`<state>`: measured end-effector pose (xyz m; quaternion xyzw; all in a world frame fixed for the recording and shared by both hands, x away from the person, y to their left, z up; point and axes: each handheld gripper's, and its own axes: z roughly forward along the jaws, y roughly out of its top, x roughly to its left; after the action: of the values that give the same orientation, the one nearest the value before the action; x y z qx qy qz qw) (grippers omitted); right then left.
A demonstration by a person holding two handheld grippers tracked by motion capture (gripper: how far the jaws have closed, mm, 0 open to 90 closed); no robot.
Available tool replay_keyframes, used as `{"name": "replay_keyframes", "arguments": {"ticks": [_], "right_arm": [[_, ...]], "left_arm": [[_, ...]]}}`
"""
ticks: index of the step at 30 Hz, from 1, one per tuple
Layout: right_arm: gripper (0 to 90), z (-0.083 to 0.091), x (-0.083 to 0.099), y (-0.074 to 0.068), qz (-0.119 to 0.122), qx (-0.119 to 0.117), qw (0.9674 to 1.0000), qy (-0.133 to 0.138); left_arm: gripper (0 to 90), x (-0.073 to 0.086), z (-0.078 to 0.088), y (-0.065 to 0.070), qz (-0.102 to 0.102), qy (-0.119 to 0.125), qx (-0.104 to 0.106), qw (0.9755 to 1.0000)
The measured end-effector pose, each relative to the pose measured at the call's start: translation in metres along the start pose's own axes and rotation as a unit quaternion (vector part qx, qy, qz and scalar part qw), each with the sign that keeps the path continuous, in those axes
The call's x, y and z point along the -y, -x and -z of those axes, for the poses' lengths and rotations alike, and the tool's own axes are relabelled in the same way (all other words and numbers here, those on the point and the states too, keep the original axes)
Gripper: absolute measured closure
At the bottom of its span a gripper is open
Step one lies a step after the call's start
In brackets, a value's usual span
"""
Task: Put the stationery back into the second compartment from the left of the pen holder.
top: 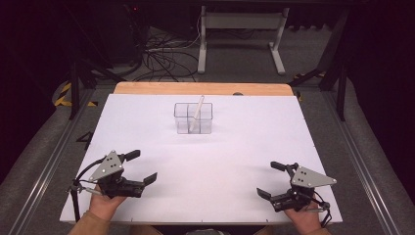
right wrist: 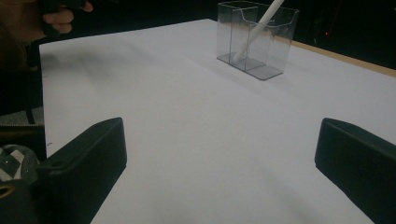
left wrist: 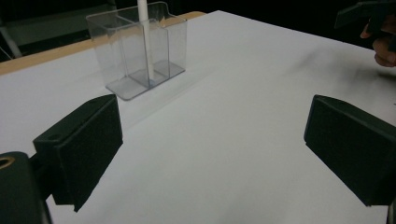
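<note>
High view: a white table [top: 205,166] carries a clear divided container [top: 193,118] toward its far middle, with a white stick [top: 197,113] leaning in it, top tilted to the right. The left gripper [top: 142,166] sits at the near left corner and the right gripper [top: 268,179] at the near right corner, each held by a hand at the bottom edge. Both have their jaws spread wide with nothing between them. The container stands well apart from both, ahead of them and roughly midway between.

Left gripper view: the two black jaws rise far apart over bare white tabletop [left wrist: 224,140]. The clear container [left wrist: 140,46] stands beyond the left jaw, well clear of it, and the white stick [left wrist: 145,42] stands nearly upright in one of its compartments. The other hand's fingers [left wrist: 380,46] show at the upper right.

Right gripper view: the jaws again stand wide apart, holding nothing. The container [right wrist: 258,39] lies far ahead, nearer the right jaw's side, with the stick [right wrist: 259,30] slanting up to the right inside it. The other hand [right wrist: 58,16] shows at the upper left.
</note>
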<state>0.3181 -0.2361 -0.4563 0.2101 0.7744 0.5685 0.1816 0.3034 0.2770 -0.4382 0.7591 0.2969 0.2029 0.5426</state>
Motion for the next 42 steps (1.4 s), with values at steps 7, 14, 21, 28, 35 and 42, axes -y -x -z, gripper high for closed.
{"name": "replay_keyframes", "arguments": {"ticks": [7, 14, 21, 28, 35, 42], "right_arm": [[2.5, -0.001, 0.0, 0.0, 0.001, 0.0, 1.0, -0.002], [2.5, -0.001, 0.001, 0.001, -0.001, 0.001, 1.0, -0.005], [2.5, -0.001, 0.002, 0.002, -0.002, 0.0, 1.0, -0.007], [2.5, -0.001, 0.002, 0.001, 0.0, 0.0, 1.0, -0.008], [2.5, -0.001, 0.002, 0.001, 0.001, 0.001, 1.0, -0.008], [2.5, 0.0, 0.002, 0.001, 0.002, 0.001, 1.0, -0.007]], "left_arm": [[5.0, 0.021, 0.005, -0.005, -0.004, -0.012, -0.006, 0.9999], [4.6, 0.038, 0.008, -0.007, 0.006, -0.024, -0.015, 0.9996], [4.3, 0.041, 0.006, -0.007, 0.006, -0.025, -0.014, 0.9996], [4.3, 0.04, 0.008, -0.006, 0.009, -0.019, -0.019, 0.9996], [4.1, 0.04, 0.008, -0.007, 0.008, -0.02, -0.024, 0.9995], [3.7, 0.04, 0.01, -0.008, 0.011, -0.015, -0.027, 0.9995]]}}
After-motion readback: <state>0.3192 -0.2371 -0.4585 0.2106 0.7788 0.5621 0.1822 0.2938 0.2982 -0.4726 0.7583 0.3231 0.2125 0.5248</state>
